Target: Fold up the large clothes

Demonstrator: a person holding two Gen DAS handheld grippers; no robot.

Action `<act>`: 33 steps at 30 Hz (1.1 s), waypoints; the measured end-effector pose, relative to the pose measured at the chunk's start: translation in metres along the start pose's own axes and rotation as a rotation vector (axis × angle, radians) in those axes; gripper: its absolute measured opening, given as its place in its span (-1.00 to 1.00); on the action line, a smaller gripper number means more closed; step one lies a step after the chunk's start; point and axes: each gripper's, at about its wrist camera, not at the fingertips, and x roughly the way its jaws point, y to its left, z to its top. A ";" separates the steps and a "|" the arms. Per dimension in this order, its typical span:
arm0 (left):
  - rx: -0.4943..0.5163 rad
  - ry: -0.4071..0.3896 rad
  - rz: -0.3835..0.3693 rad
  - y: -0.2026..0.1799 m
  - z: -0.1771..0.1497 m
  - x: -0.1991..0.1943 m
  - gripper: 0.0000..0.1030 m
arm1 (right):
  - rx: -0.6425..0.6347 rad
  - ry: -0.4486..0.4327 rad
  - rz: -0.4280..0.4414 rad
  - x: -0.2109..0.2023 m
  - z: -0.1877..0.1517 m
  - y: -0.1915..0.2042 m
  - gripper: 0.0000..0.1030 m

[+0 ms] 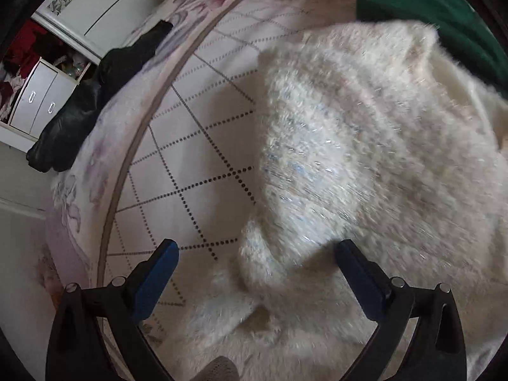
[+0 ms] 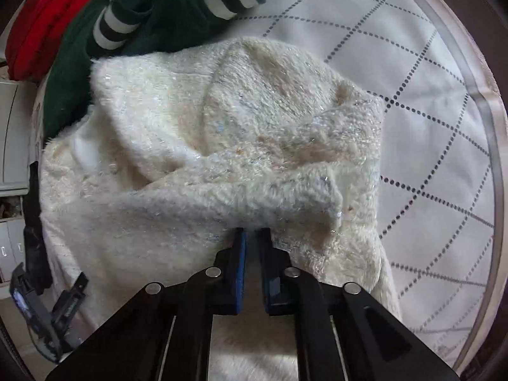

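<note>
A fluffy cream garment (image 1: pixel 365 146) with glittery threads lies bunched on the bedspread and fills the right side of the left wrist view. My left gripper (image 1: pixel 255 254) hangs open above its lower edge, blue pads wide apart with nothing pressed between them. In the right wrist view the same cream garment (image 2: pixel 222 120) is heaped in the middle. My right gripper (image 2: pixel 252 231) is shut on a folded edge of it, and the fabric drapes off the fingertips. The left gripper (image 2: pixel 50 282) also shows at the lower left edge of that view, jaws apart.
A dark green sweater (image 2: pixel 165 6) with white-striped cuffs and a red garment (image 2: pixel 44 22) lie just beyond the cream one. A black garment (image 1: pixel 95 95) hangs over the bed's edge. The white bedspread (image 2: pixel 428 127) has a dotted grid. White drawers (image 1: pixel 38 101) stand beside the bed.
</note>
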 end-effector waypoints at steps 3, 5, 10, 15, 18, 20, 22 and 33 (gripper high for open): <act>0.007 -0.033 -0.038 -0.001 -0.014 -0.031 1.00 | -0.023 0.020 0.006 -0.046 -0.024 -0.010 -0.54; 0.038 -0.063 -0.048 -0.012 -0.029 -0.056 1.00 | -0.059 0.011 -0.024 -0.081 -0.049 -0.029 -0.03; 0.145 -0.105 -0.020 -0.054 -0.078 -0.106 1.00 | -0.069 0.027 -0.090 -0.102 -0.085 -0.083 0.37; 0.217 -0.083 0.080 -0.111 -0.148 -0.150 1.00 | -0.024 0.131 -0.029 -0.092 -0.101 -0.157 0.37; 0.280 -0.055 0.132 -0.160 -0.199 -0.178 1.00 | -0.062 0.169 -0.031 -0.090 -0.099 -0.184 0.36; 0.335 -0.025 0.137 -0.200 -0.235 -0.195 1.00 | -0.096 0.176 -0.038 -0.097 -0.097 -0.203 0.37; 0.389 -0.001 0.129 -0.236 -0.265 -0.205 1.00 | -0.111 0.166 -0.048 -0.095 -0.094 -0.214 0.37; 0.483 0.145 0.158 -0.333 -0.304 -0.136 1.00 | -0.095 0.159 -0.045 -0.064 -0.065 -0.291 0.37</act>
